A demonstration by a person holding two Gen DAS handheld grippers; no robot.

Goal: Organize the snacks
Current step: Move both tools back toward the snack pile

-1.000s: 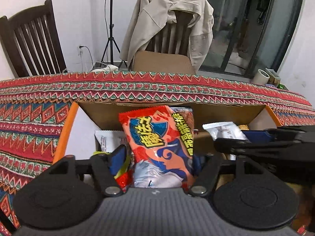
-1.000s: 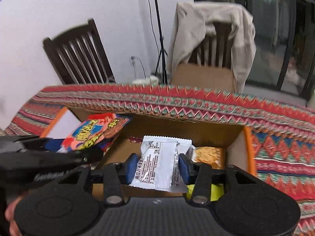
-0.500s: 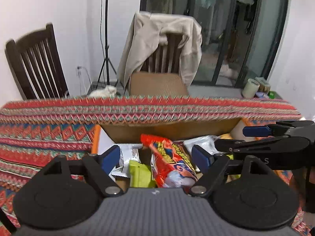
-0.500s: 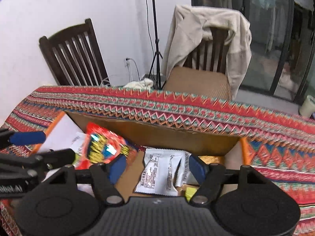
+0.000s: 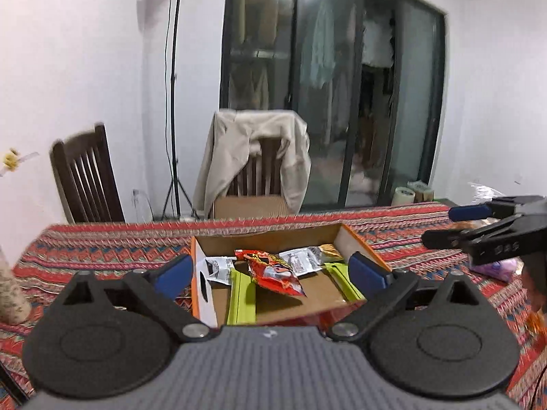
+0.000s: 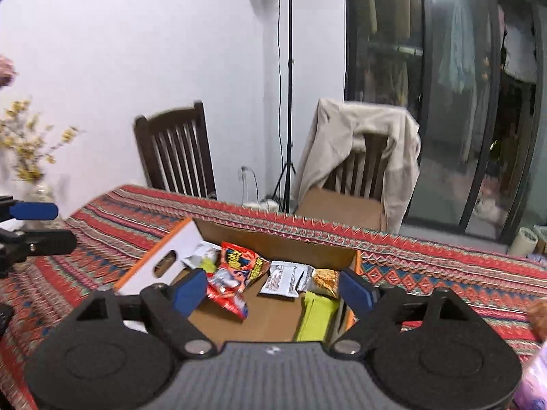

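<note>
An open cardboard box [image 5: 345, 235] [image 6: 171, 239] with orange edges sits on the patterned table. Inside lie a red snack bag [image 5: 273, 270] [image 6: 236, 270], a silver-white packet [image 5: 301, 261] [image 6: 287, 276], a second white packet [image 5: 217, 268], an orange-yellow snack [image 6: 324, 278] and green packs [image 5: 241, 295] [image 6: 316, 314]. My left gripper [image 5: 271, 271] hangs above and short of the box, jaws opening wide, nothing between them. My right gripper [image 6: 273, 290] is likewise raised, jaws opening, with nothing in them. Each gripper shows at the edge of the other's view.
The tablecloth [image 6: 427, 256] is red with zigzag bands. Behind the table stand a dark wooden chair [image 6: 174, 150] and a chair draped with a beige jacket [image 6: 362, 143], plus a light stand [image 6: 290, 102]. A pink-purple pack [image 5: 495, 268] lies at the right; a vase with yellow flowers [image 6: 30, 157] at the left.
Both grippers let go of their packets, which now lie in the box, then opened wider and drew up and back from it. The box looks smaller and farther.
</note>
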